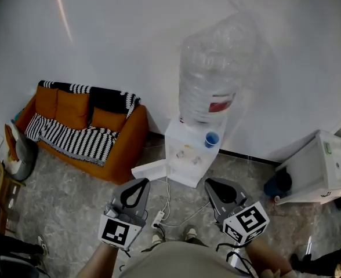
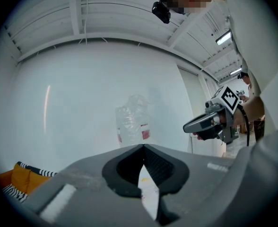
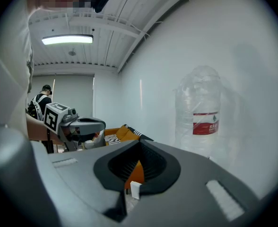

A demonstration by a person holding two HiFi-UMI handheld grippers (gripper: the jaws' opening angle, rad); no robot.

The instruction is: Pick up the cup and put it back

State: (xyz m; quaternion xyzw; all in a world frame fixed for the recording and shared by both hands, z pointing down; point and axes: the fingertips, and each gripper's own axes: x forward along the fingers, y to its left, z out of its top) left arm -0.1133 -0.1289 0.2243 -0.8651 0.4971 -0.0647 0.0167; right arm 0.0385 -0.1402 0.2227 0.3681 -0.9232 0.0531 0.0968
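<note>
Left gripper (image 1: pixel 139 185) and right gripper (image 1: pixel 214 186), both closed empty, point side by side toward the dispenser (image 1: pixel 181 136)

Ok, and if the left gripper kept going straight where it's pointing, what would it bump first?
Probably the big clear water bottle on the white dispenser: it sits dead ahead, just above the closed tips of the left gripper. Nothing shows in between, though depth is hard to judge.
</note>
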